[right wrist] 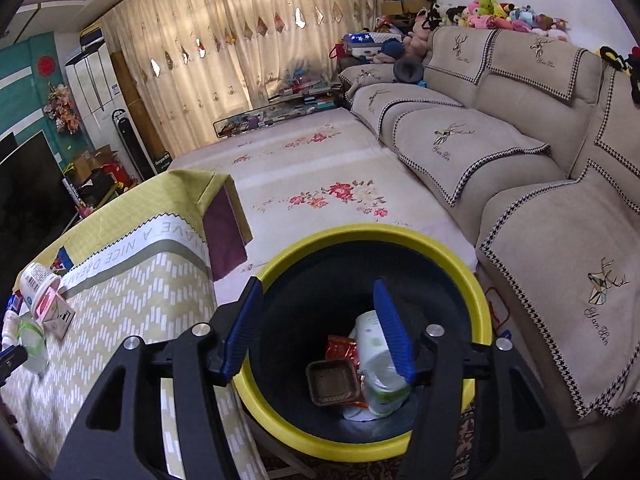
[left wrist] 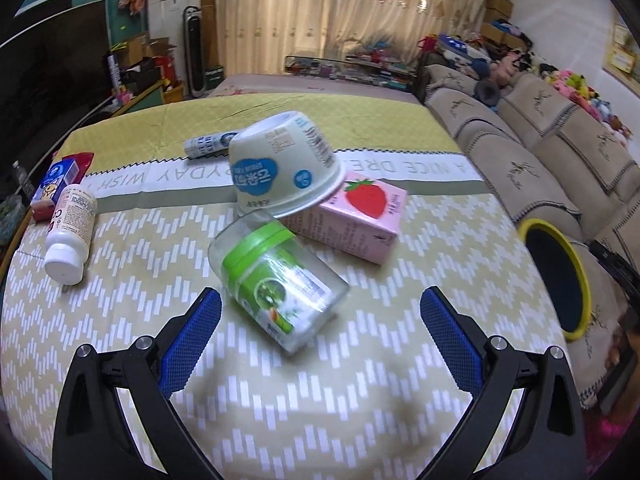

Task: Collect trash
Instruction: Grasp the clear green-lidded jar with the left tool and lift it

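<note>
Landmark: clear jar [left wrist: 276, 280] with green band, lying on its side on the table [left wrist: 120, 320], zigzag cloth. Far left of jar: white bottle [left wrist: 70, 232] lying down, blue carton [left wrist: 54, 184] beyond it. Behind jar: upturned yogurt tub [left wrist: 284, 164] leaning on pink strawberry carton [left wrist: 356, 216]. Left gripper [left wrist: 320, 312] just in front of jar, fingers spread wide, nothing held. Right of jar, off the table edge: yellow-rimmed bin [right wrist: 288, 436]; right gripper [right wrist: 316, 328] over it, fingers apart, empty. Inside the bin: brown tray [right wrist: 332, 380], white-green pack [right wrist: 380, 364].
</note>
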